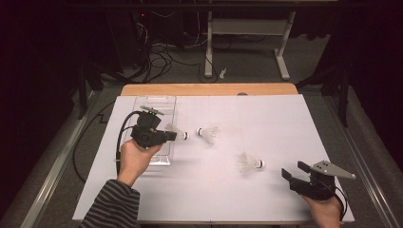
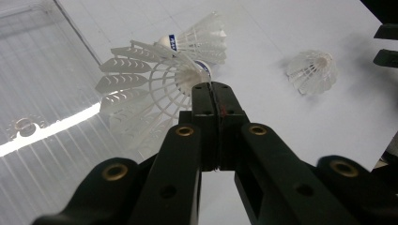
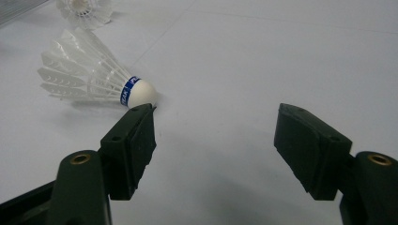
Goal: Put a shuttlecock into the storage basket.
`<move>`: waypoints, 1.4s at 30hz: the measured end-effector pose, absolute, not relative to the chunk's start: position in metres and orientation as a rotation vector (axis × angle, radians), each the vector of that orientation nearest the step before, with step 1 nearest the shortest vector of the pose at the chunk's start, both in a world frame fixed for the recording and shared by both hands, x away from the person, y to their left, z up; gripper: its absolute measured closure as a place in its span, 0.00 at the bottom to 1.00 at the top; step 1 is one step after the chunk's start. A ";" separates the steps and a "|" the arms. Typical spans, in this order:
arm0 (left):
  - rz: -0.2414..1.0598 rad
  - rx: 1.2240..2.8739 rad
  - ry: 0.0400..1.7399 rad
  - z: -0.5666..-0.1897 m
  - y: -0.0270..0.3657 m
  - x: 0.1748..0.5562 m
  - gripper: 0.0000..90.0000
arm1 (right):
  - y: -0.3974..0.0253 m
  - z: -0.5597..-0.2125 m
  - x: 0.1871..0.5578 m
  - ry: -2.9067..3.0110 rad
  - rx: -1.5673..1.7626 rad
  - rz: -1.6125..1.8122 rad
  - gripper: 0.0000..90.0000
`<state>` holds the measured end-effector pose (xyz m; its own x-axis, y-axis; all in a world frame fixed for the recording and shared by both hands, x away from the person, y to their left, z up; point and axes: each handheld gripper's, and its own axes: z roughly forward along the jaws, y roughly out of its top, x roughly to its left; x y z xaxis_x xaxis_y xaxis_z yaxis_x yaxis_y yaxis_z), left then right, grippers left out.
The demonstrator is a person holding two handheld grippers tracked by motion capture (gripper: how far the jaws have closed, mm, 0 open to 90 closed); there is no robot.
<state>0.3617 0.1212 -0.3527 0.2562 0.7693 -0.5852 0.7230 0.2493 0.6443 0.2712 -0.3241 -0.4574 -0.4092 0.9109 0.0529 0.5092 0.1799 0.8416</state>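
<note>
We held the left gripper (image 1: pixel 177 136) clamped on a shuttlecock (image 2: pixel 155 89) — its jaws were pressed together on the edge of the feathered skirt, close to the cork, so the shuttlecock hung just ahead of the jaw tips, beside the clear plastic tray (image 1: pixel 167 102) that lay under and behind that gripper. It was a white thing, a round cork nose with a blue band, and a flared skirt of thin ribbed vanes that let light through. We judged it very light and springy, but easily crushed: the skirt would bend or crack under a hard squeeze, while the cork was the firm part and the better place to take hold — a soft pinch at the band should carry it without harm. A second shuttlecock (image 1: pixel 209 133) lay on the white table sheet (image 1: pixel 285 118) just beyond the held one. The right gripper (image 1: pixel 294 171) stood with its jaws spread wide and nothing between them; a third shuttlecock (image 3: pixel 94 79) lay on its side just ahead of its left jaw, cork toward us, near but apparently not touching.
</note>
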 end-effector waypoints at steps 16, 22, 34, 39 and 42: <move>0.080 1.425 1.503 -0.351 0.135 0.370 0.99 | -0.324 -0.457 0.271 1.994 1.330 1.137 0.34; 0.094 1.402 1.512 -0.349 0.141 0.372 0.99 | -0.324 -0.457 0.271 1.993 1.329 1.138 0.34; 0.106 1.361 1.544 -0.349 0.150 0.383 0.99 | -0.324 -0.457 0.271 1.992 1.333 1.139 0.34; 0.117 1.353 1.557 -0.350 0.153 0.388 0.99 | -0.324 -0.457 0.271 1.992 1.333 1.138 0.34; 0.127 1.352 1.569 -0.351 0.154 0.392 0.99 | -0.325 -0.457 0.271 1.993 1.335 1.138 0.34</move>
